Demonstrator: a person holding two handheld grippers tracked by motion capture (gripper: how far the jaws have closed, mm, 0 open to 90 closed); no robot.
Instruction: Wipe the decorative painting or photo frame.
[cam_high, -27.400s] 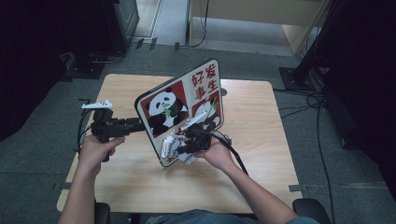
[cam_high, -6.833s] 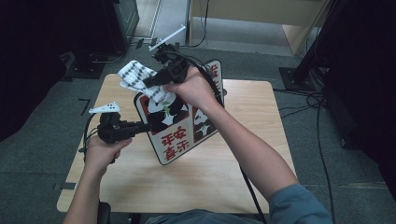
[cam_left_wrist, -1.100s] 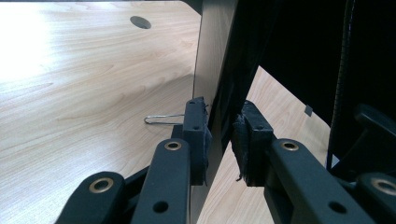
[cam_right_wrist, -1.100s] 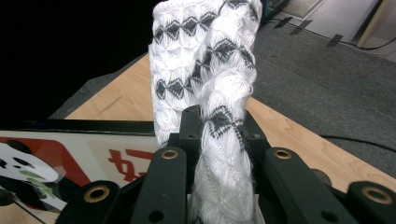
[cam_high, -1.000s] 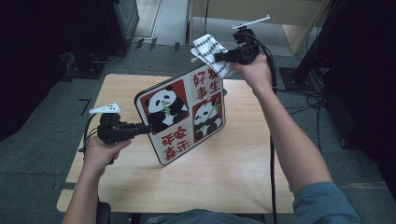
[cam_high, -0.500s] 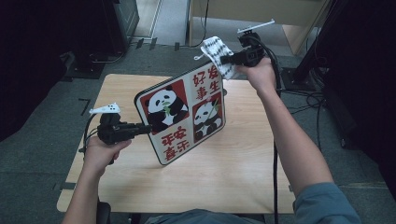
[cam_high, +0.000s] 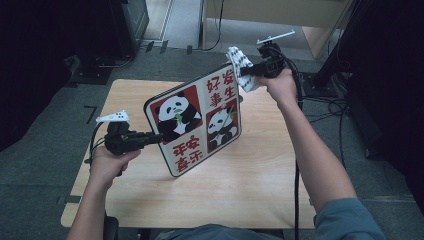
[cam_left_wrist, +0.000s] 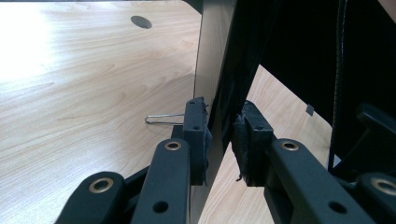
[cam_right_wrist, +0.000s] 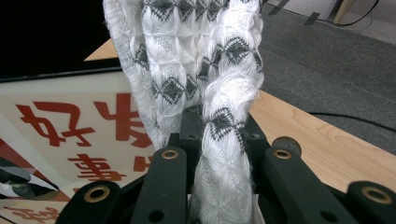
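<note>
A square panda board (cam_high: 197, 122) stands tilted on the wooden table (cam_high: 270, 185), its lower corner resting near the middle of the tabletop. Its pale face is split into four fields: two red squares with black-and-white pandas chewing green leaves, and two cream squares with red characters. The edge is thin and the back looks dark in the left gripper view (cam_left_wrist: 215, 70).

The left gripper (cam_high: 152, 137) is clamped on the board's left edge, its black pads pinching the panel from both sides and holding it upright.

The right gripper (cam_high: 248, 71) is closed on a cloth (cam_high: 241, 74), white and puffy with a grey diamond weave, bunched into thick folds between the jaws (cam_right_wrist: 219, 116). The cloth sits at the board's upper right corner, by the red characters.

A thin wire clip (cam_left_wrist: 161, 119) lies on the table behind the board.
</note>
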